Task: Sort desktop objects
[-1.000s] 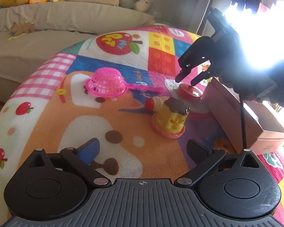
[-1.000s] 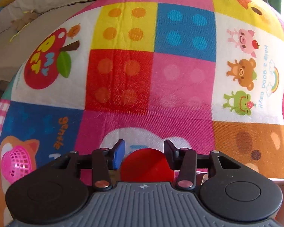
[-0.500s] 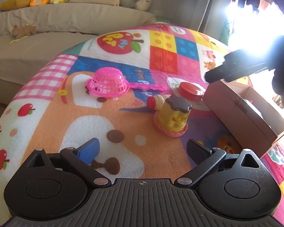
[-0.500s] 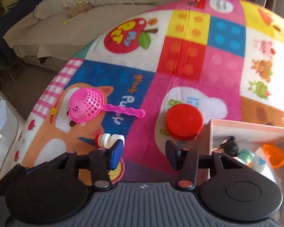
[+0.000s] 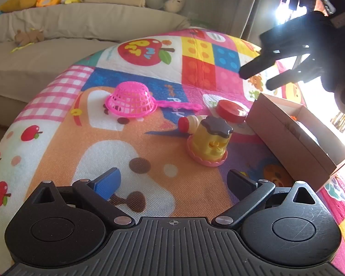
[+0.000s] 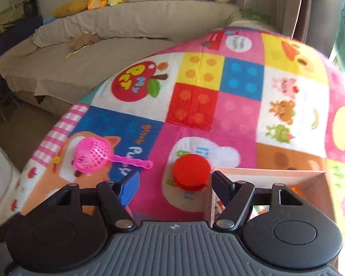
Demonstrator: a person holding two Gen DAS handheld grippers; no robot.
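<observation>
One red disc [image 6: 192,171]; one pink strainer [image 5: 132,100]; right gripper [image 6: 174,185] jaws opening, empty; left gripper [image 5: 172,181] jaws released.

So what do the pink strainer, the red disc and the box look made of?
Pink strainer: thin moulded plastic, going by its open lattice and slight translucency. Red disc: probably hard plastic, smooth with a soft sheen. Box: looks like cardboard, matte with thin flat walls and folded corners.
</observation>
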